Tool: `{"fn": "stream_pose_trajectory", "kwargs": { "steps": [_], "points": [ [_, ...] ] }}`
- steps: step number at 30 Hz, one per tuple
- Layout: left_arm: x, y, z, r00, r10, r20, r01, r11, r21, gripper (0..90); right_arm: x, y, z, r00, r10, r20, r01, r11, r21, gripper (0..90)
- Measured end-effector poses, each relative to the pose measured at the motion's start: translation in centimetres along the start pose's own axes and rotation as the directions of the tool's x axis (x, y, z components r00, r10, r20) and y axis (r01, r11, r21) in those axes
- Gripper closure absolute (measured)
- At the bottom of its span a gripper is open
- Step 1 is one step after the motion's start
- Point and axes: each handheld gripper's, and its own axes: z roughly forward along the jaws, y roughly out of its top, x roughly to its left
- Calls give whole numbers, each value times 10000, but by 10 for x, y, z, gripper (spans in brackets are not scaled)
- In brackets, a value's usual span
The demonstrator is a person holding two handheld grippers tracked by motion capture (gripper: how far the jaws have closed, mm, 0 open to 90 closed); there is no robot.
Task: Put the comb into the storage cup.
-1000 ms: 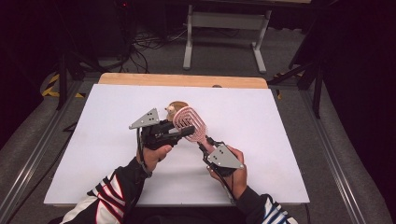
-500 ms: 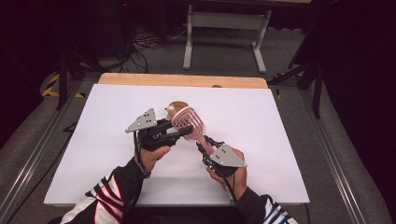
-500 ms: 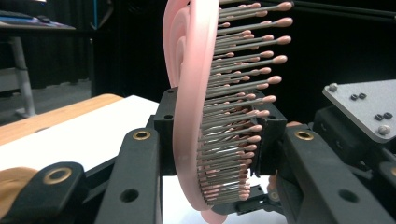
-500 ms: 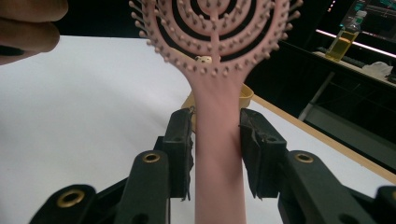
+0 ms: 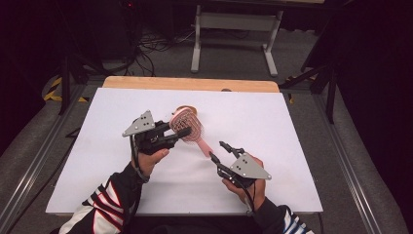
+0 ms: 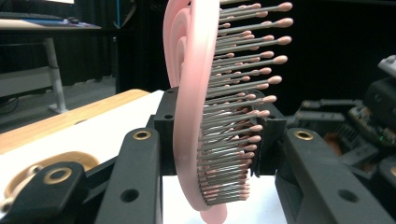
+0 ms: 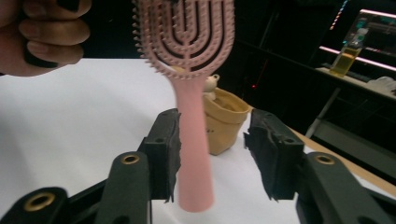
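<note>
Your left gripper (image 5: 184, 131) is clamped on the head of the pink brush (image 5: 191, 129), holding it up above the white table (image 5: 292, 122). In the left gripper view the brush (image 6: 194, 107) stands edge-on between the two black jaws, one pad against its back and the other against the tips of the bristles (image 6: 243, 93), which point to the right of that view. The handle runs down and toward your right gripper (image 5: 218, 150), which sits low over the table just beside the handle's end. In the right gripper view the handle (image 7: 192, 154) hangs between that gripper's jaws: it lies touching or nearly touching the left pad (image 7: 169, 149), while a clear gap separates it from the right pad (image 7: 268, 154). Those jaws have just been opening and are spread now, so nothing is pinched there, though the handle stays between them. Behind the brush in that view a small tan pouch (image 7: 224, 119) stands on the table, and your left hand's fingers (image 7: 51, 32) show at the upper left.
</note>
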Motion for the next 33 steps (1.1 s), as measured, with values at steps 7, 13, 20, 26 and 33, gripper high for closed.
{"fn": "stream_pose_trajectory", "kwargs": {
  "steps": [7,13,20,26,33],
  "points": [
    [5,-1,-8,9999,28,-146,-28,10000,0,637,-13,0,-8,9991,110,419,-106,9999,-94,453],
    [8,0,-14,9992,67,-383,-66,10000,35,637,-23,-3,-13,9975,56,709,-53,10000,-37,395],
    [11,2,-20,9981,138,-596,-134,9999,83,637,-32,-5,-20,9945,149,1041,-141,9999,-81,295],
    [14,5,-25,9968,245,-765,-240,9997,72,637,-37,-10,-23,9912,-1,1321,-12,9999,102,237],
    [15,8,-31,9950,345,-940,-339,9994,74,637,-41,-16,-29,9897,10,1428,-34,9999,168,165]
  ]
}}
